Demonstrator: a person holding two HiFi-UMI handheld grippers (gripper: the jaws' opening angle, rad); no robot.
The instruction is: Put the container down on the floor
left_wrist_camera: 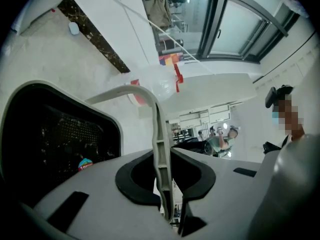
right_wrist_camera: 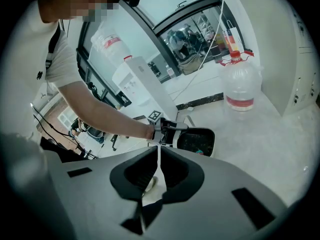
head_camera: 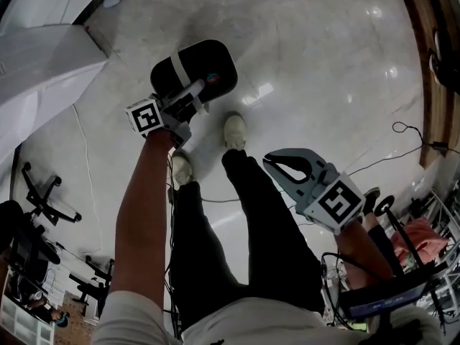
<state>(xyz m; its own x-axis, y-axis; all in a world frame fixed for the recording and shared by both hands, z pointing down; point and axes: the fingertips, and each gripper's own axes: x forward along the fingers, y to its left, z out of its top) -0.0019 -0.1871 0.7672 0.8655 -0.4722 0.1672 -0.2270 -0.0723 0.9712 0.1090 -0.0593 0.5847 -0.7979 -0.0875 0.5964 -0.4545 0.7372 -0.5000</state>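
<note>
The container (head_camera: pixel 195 69) is a black bin with a pale grey rim and a pale grey bail handle (head_camera: pixel 188 95). It lies over the marble floor (head_camera: pixel 309 63) ahead of my feet, its mouth tilted toward me. Whether it touches the floor I cannot tell. My left gripper (head_camera: pixel 185 105) is shut on the handle. In the left gripper view the handle strip (left_wrist_camera: pixel 161 149) runs up between the two closed jaws, with the bin's dark inside (left_wrist_camera: pixel 55 144) to the left. My right gripper (head_camera: pixel 272 162) hangs apart over my right leg, shut and with nothing in it. Its own view shows the bin (right_wrist_camera: pixel 197 141) in the distance.
My shoes (head_camera: pixel 234 131) stand just behind the bin. A white panel (head_camera: pixel 43 70) slopes in at the left, office chair bases (head_camera: pixel 39 200) below it. Cables (head_camera: pixel 402 131) cross the floor at the right. A large water bottle (right_wrist_camera: pixel 241 86) and a water dispenser (right_wrist_camera: pixel 132 79) stand beyond.
</note>
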